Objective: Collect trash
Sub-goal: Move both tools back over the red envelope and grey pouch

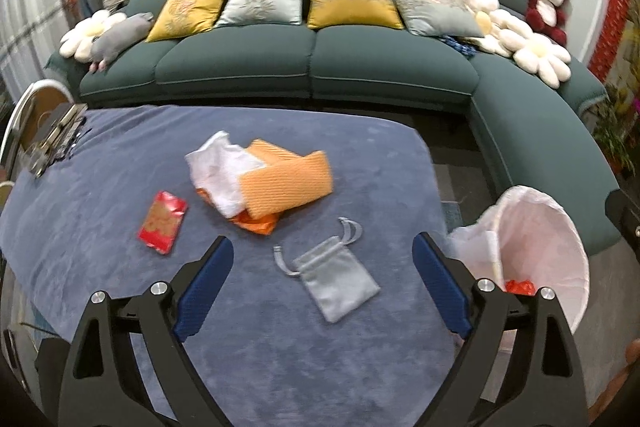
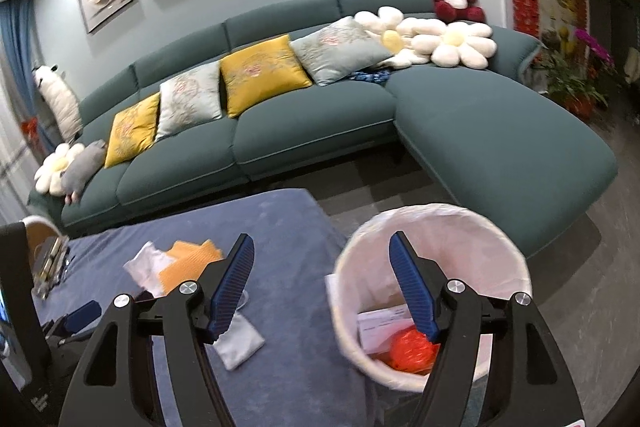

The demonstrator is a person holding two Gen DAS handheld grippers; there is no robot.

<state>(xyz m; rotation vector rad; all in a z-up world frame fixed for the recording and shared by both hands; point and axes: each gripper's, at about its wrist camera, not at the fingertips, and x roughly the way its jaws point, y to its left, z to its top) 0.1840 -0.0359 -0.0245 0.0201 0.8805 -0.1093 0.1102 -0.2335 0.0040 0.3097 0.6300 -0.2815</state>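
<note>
Left gripper point(image 1: 323, 253): angled down over the near part of the table, fingers spread wide, nothing between the blue pads point(image 1: 208, 279). A grey drawstring pouch point(image 1: 340, 277) lies flat on the cloth under the gap, not touched by either pad.

Right gripper point(image 2: 322, 267): angled down over the table's right edge, fingers spread, nothing held. Its left finger point(image 2: 232, 287) is seen over the cloth and the pouch; its right finger point(image 2: 412, 287) is seen over the mouth of the bin.

Table point(image 1: 100, 195): covered in a blue-grey plush cloth, standing in front of a dark green corner sofa point(image 1: 312, 67).

Trash on the table:
- Red packet point(image 1: 162, 221), flat, gold print on top, left of centre, apart from the other items.
- White crumpled paper point(image 1: 218, 173), at mid-table, touching the orange pieces.
- Orange ribbed sheets point(image 1: 286, 183), two overlapping, partly on the white paper.
- Orange wrapper scrap point(image 1: 256, 223), showing from under the near edge of that pile.

Bin point(image 2: 440, 227): round, lined with a white bag, just beside the table's right edge, upright. Contents: a red-orange crumpled ball point(image 2: 414, 349) at the bottom and a white printed sheet point(image 2: 380, 321) beside it.

Far left corner of the table: a heap of dark metal objects point(image 1: 60, 139), too blurred to identify.

Sofa: yellow and pale blue cushions point(image 1: 348, 3), white flower pillows, a red plush toy point(image 1: 546, 3).
</note>
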